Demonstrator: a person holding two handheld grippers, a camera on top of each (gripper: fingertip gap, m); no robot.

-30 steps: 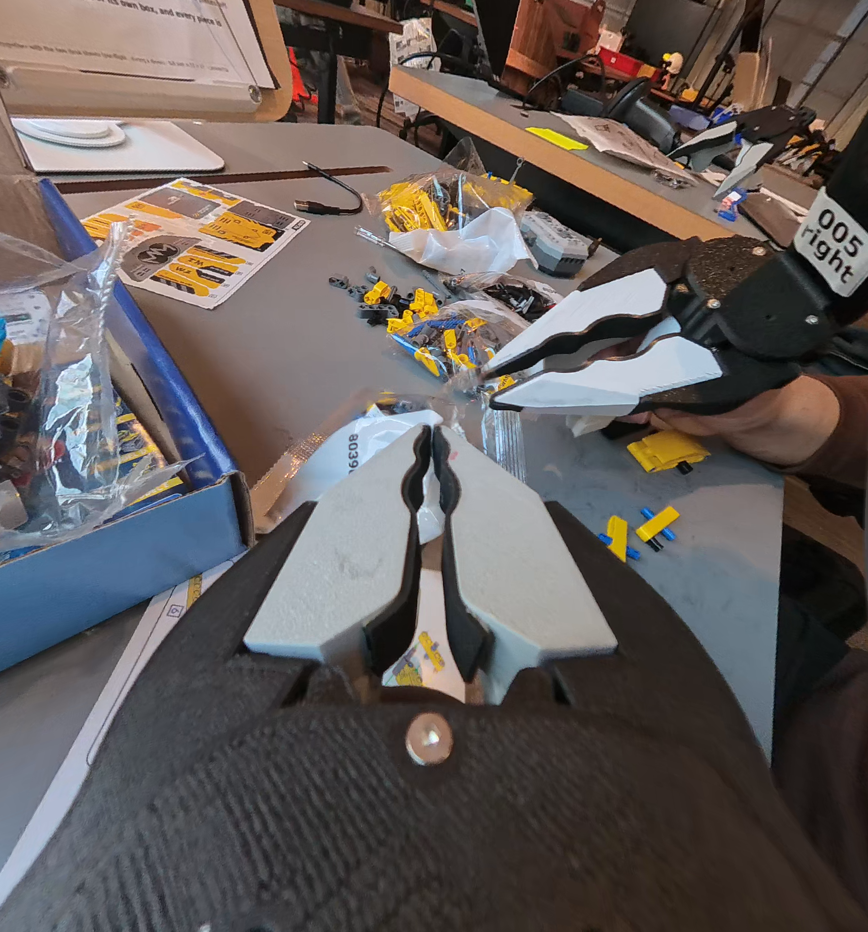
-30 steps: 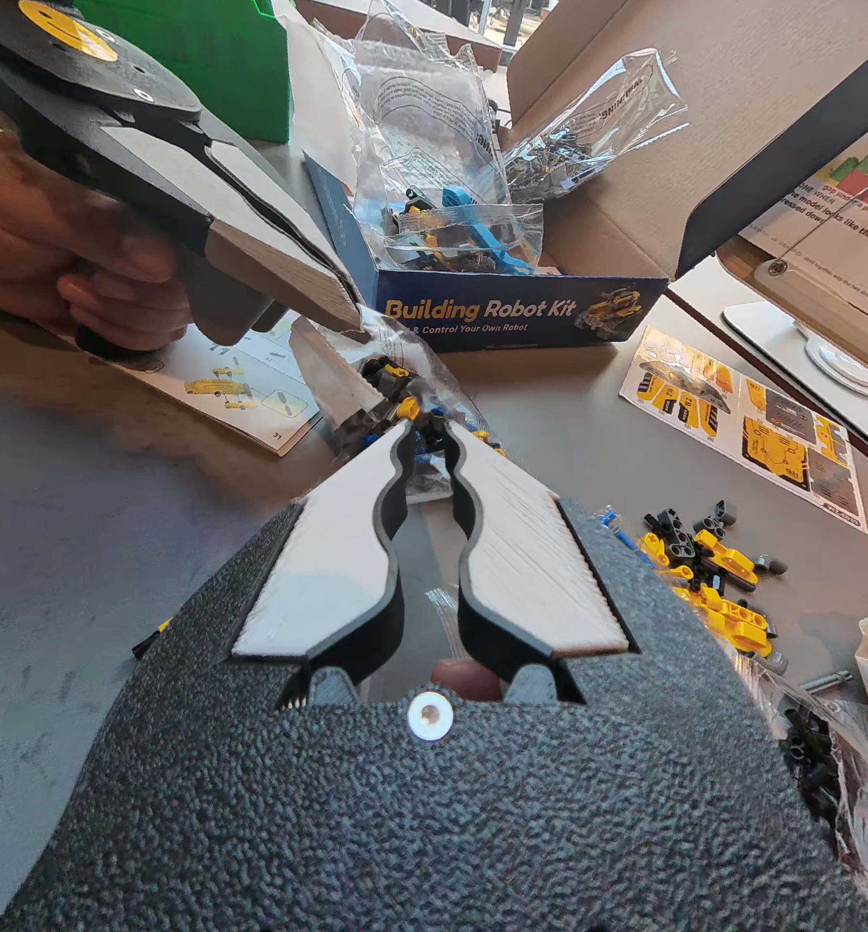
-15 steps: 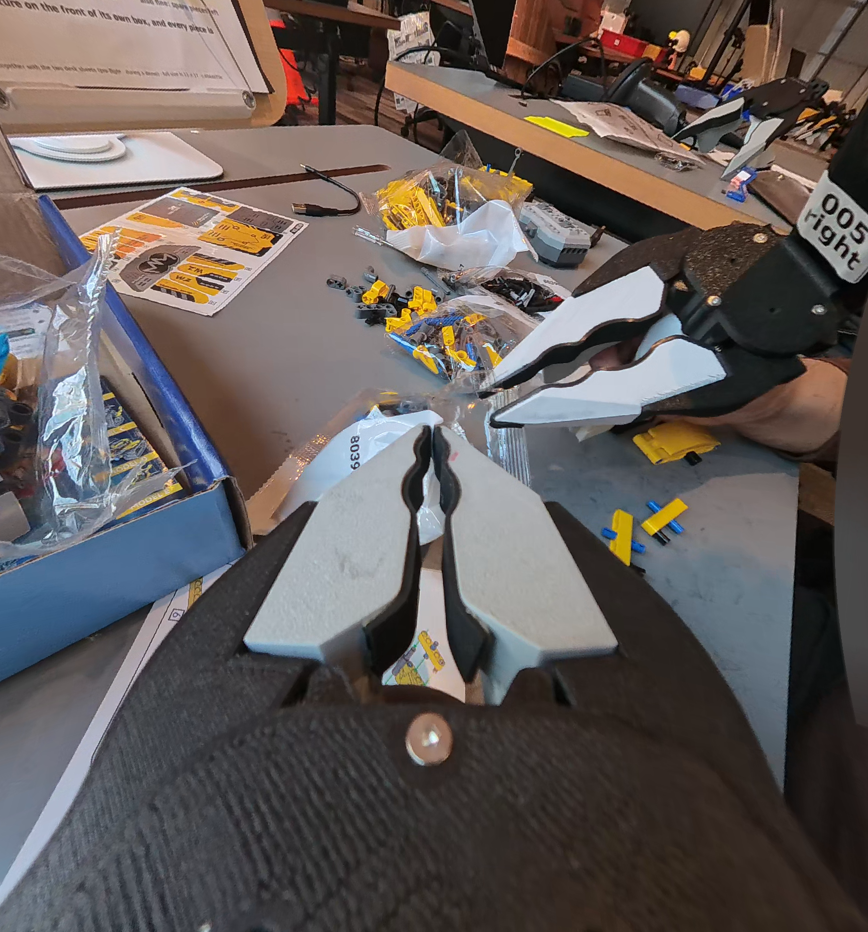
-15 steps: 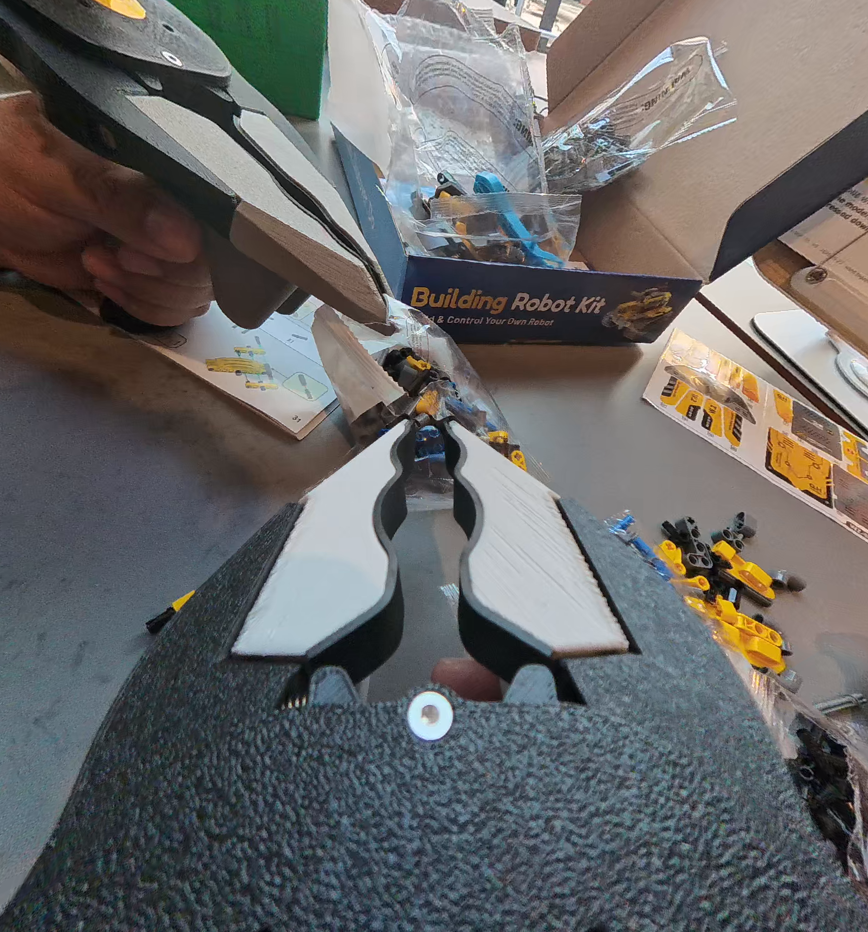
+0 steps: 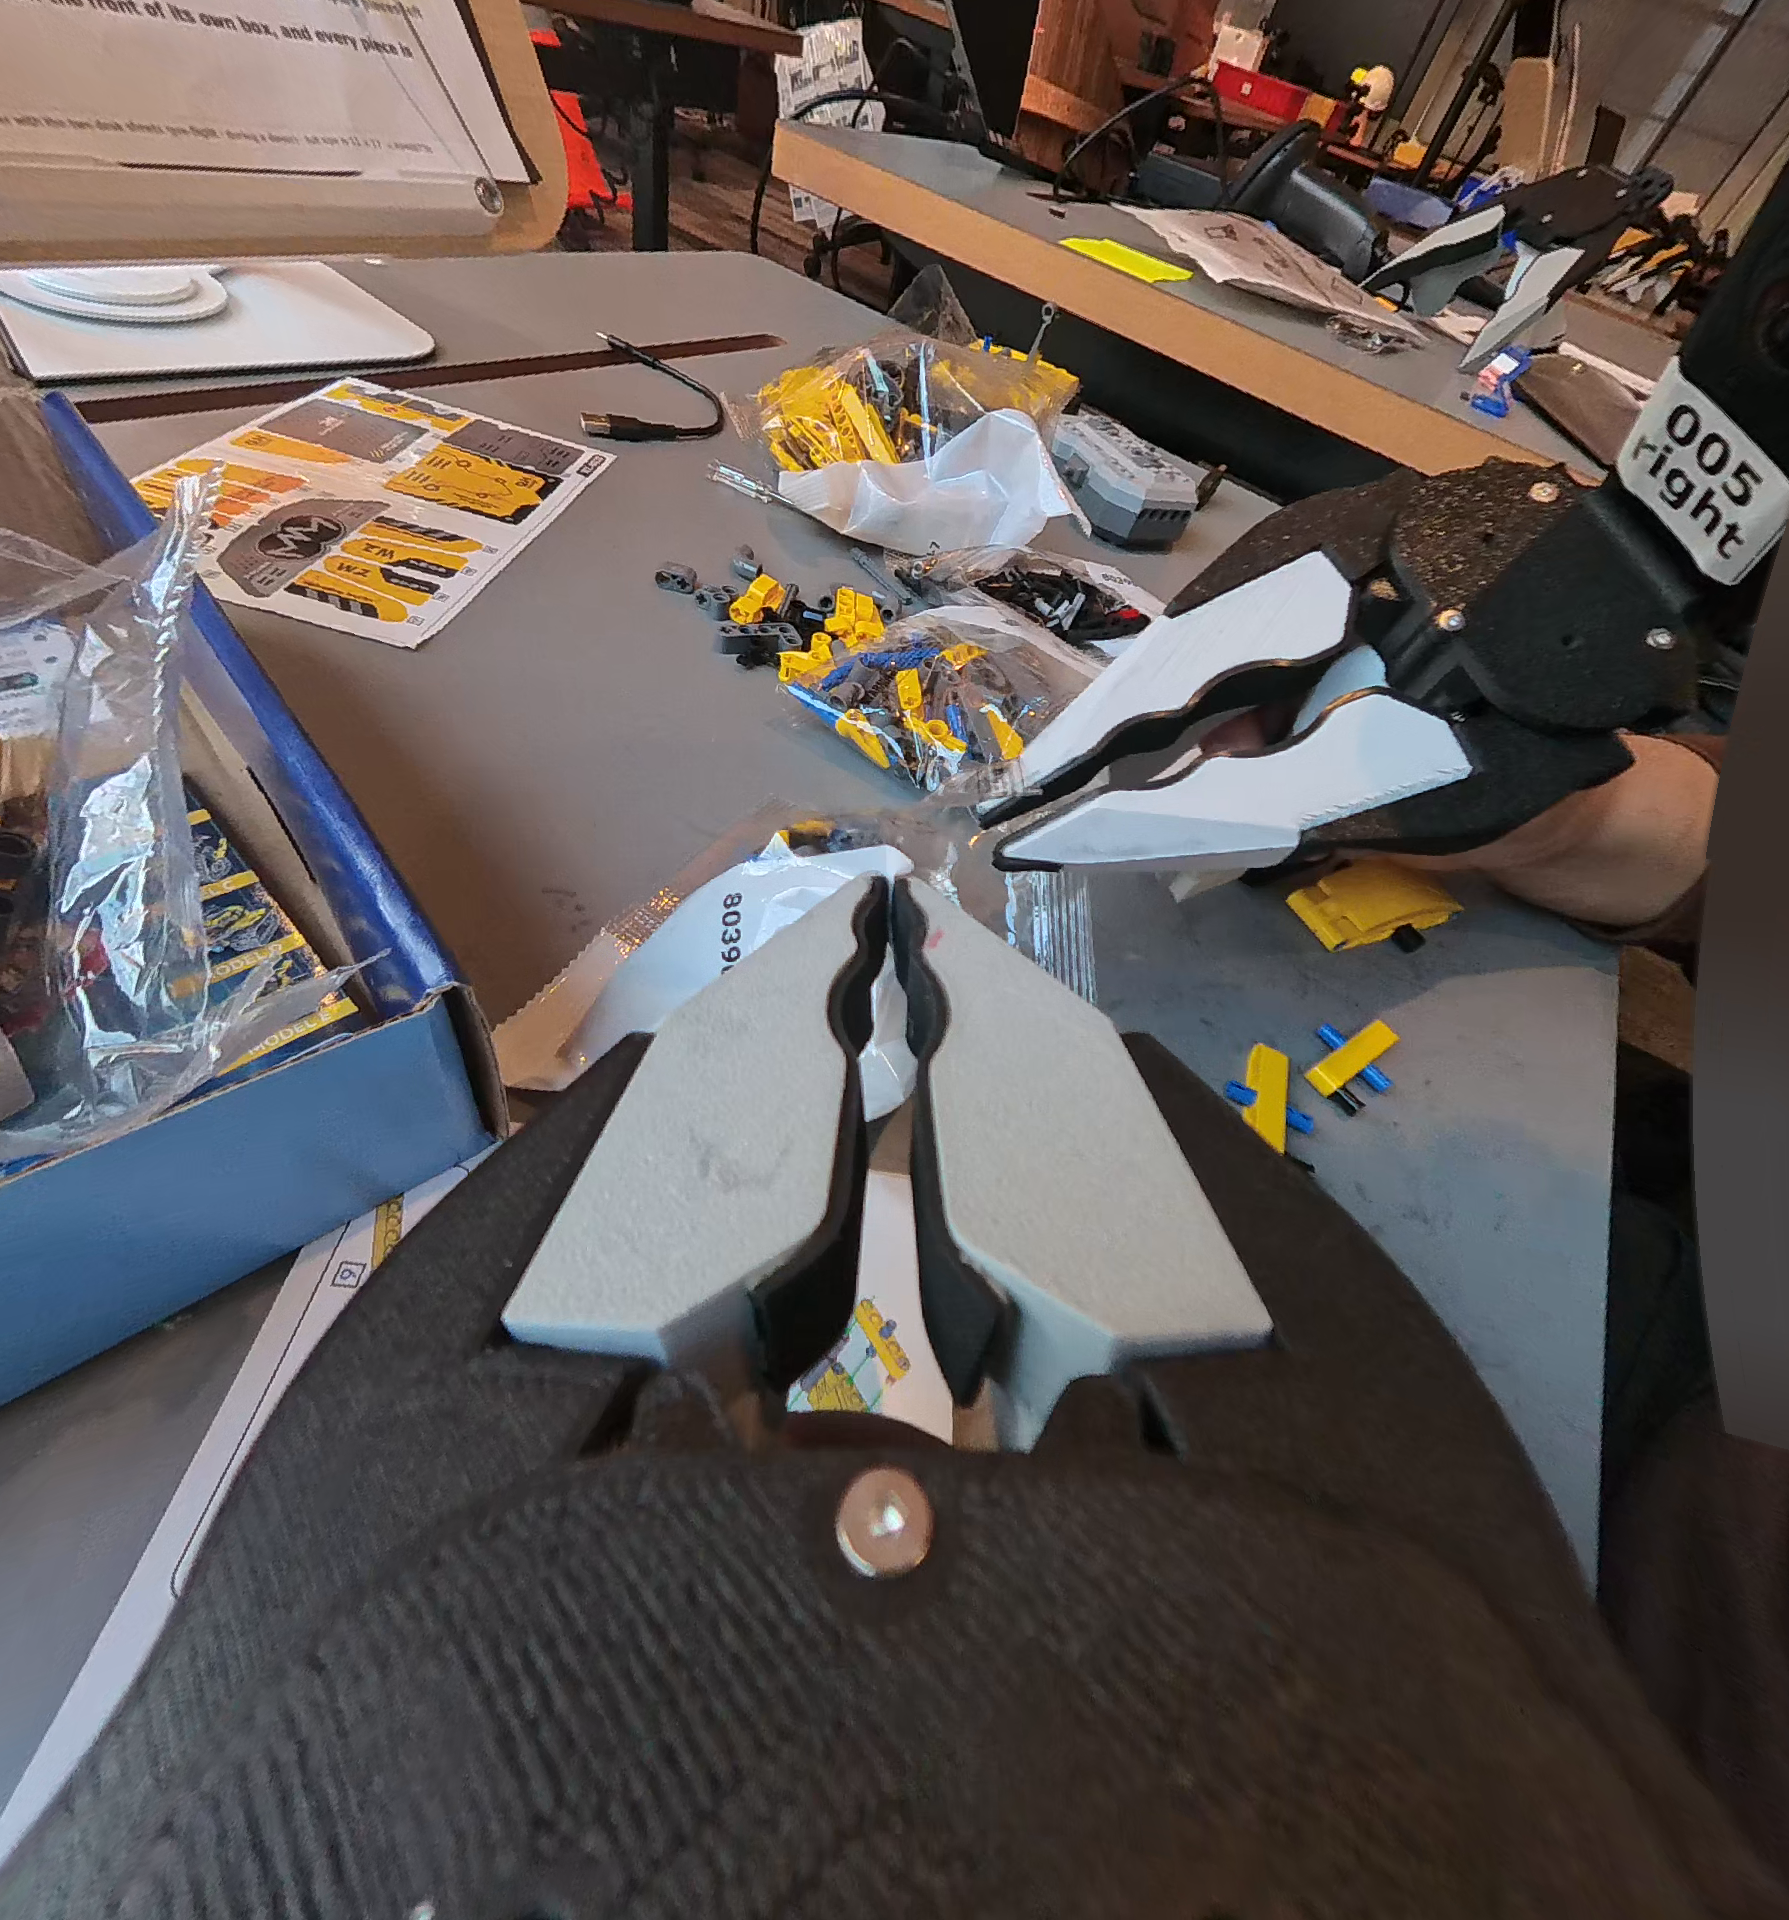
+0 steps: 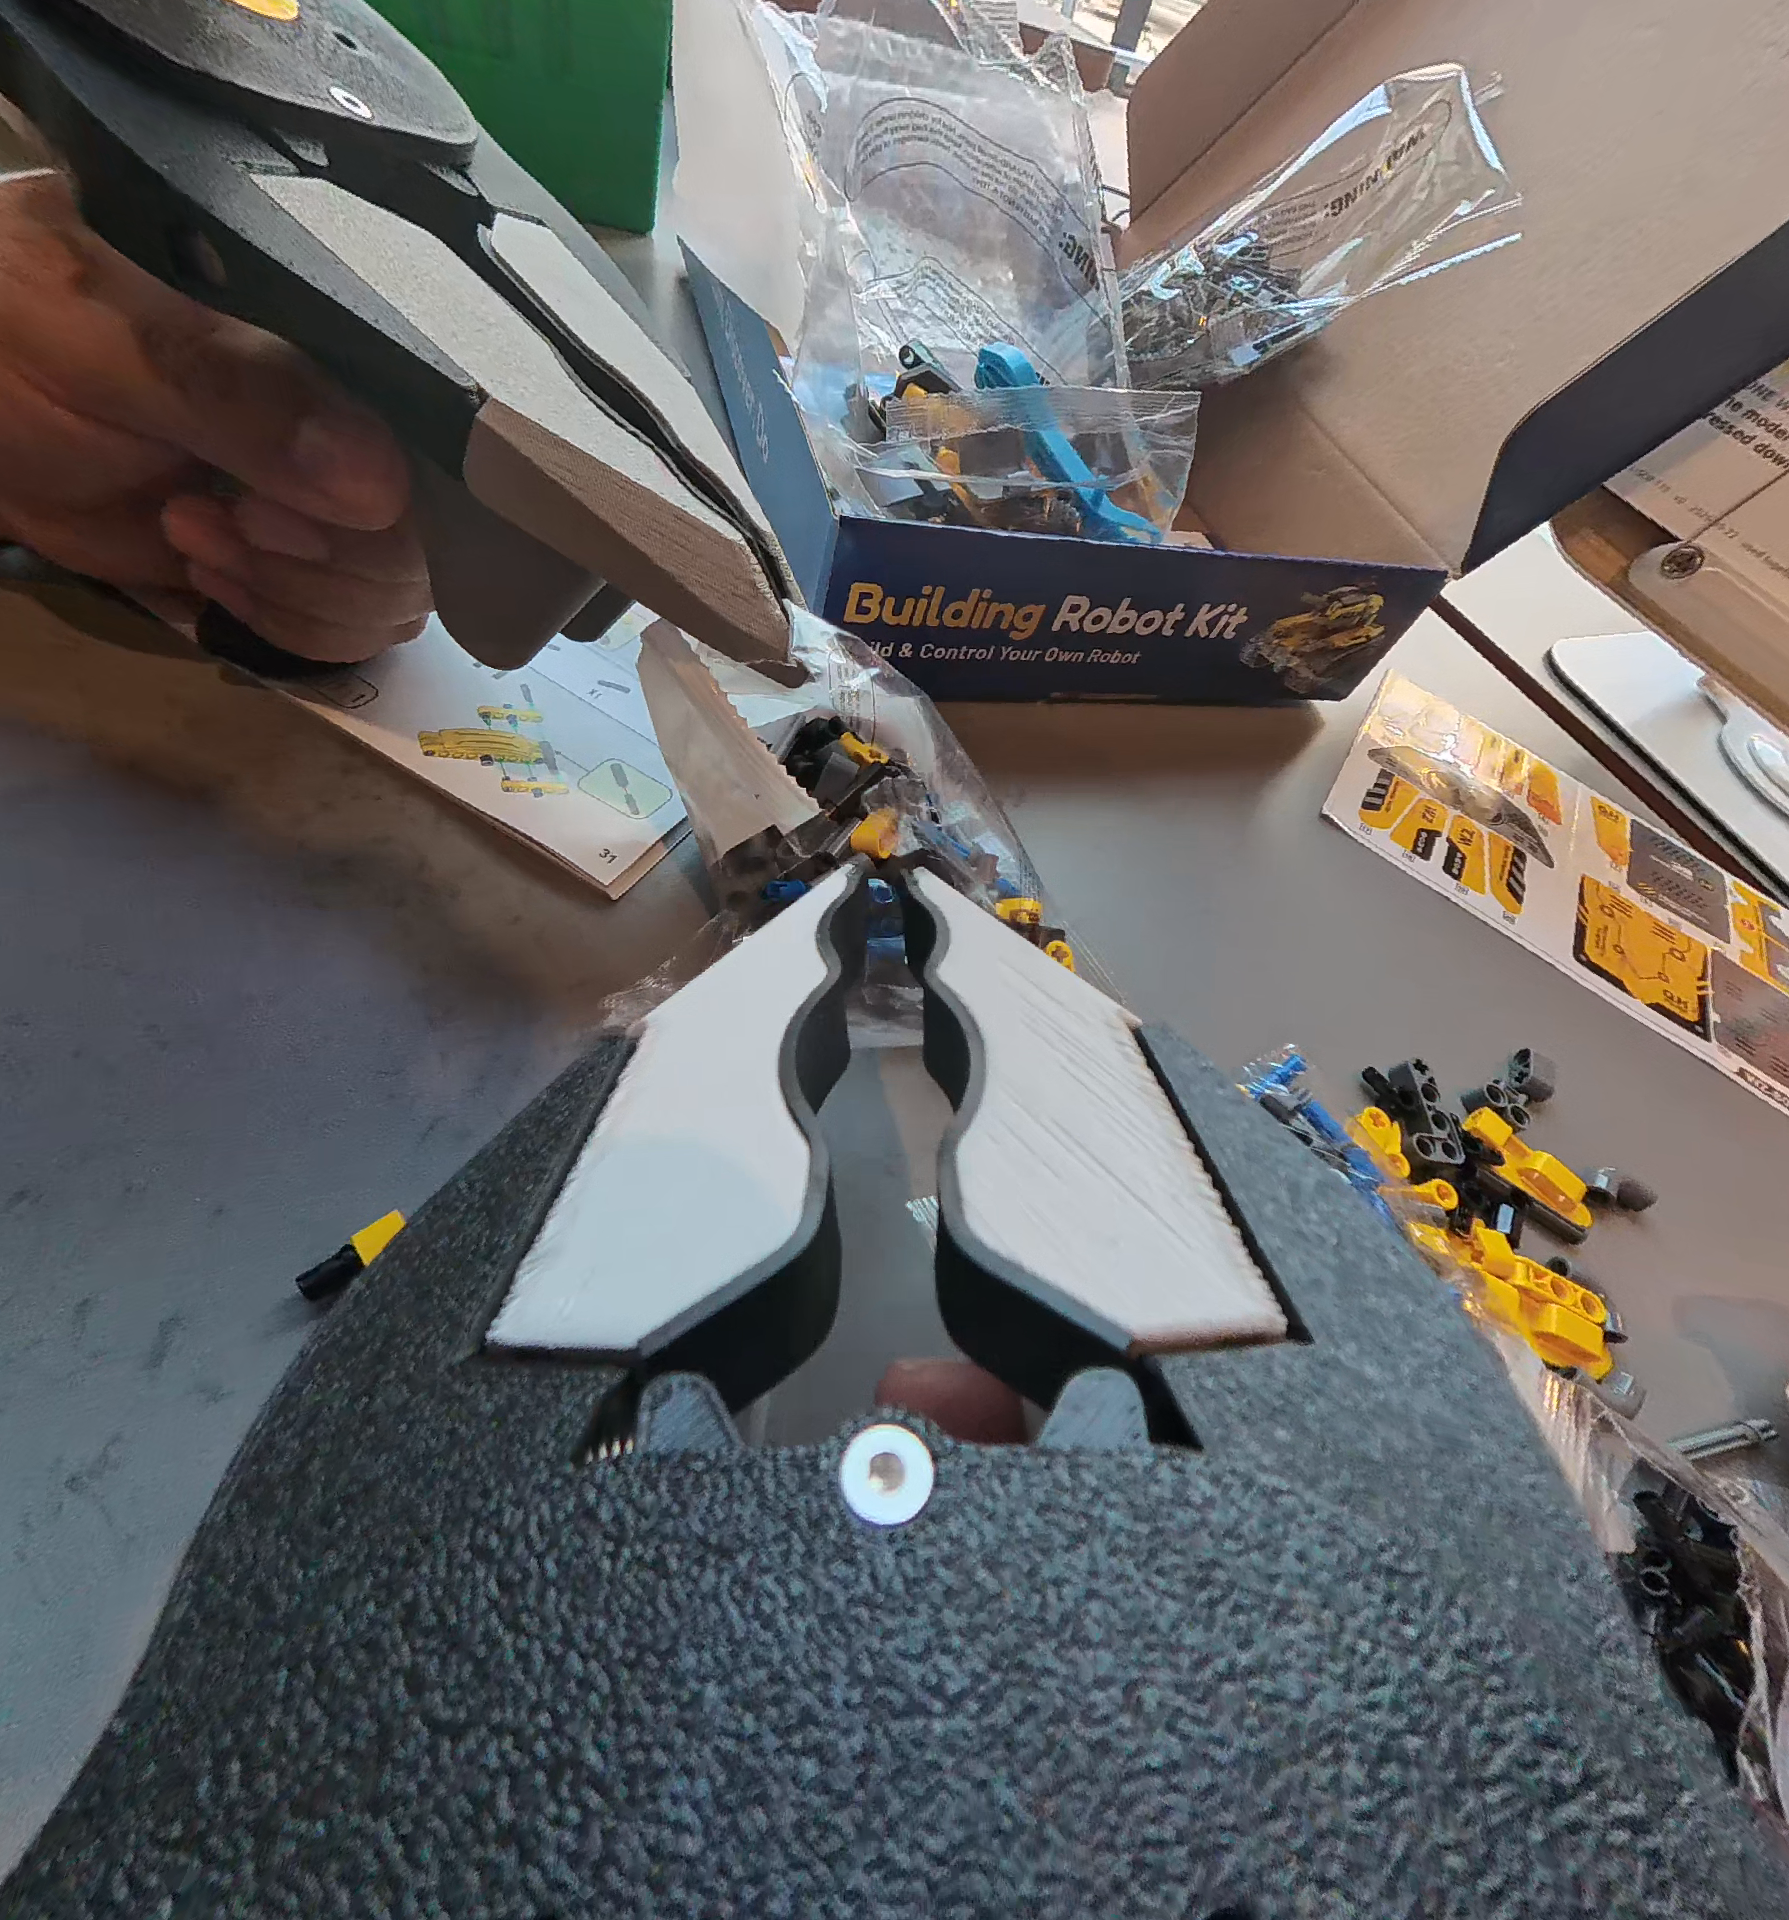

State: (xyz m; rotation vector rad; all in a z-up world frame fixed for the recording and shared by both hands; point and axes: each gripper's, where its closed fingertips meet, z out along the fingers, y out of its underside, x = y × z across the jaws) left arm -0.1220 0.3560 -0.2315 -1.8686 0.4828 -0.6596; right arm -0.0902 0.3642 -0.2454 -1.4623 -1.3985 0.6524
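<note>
clearly the left gripper (image 6: pixel 781 649) is clenched on the top edge of a clear parts bag (image 6: pixel 869 831) on the grey table (image 6: pixel 194 987); right gripper (image 6: pixel 877 883), fingers slightly parted, noses its middle. light, crinkly, slippery; pinch the sealed edge.

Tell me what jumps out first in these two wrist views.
The left gripper, jaws shut, pinches the top edge of a clear bag of small parts above the grey table. The right gripper, jaws slightly apart, noses at that bag. Behind it sits an open blue kit box stuffed with bags.
</note>
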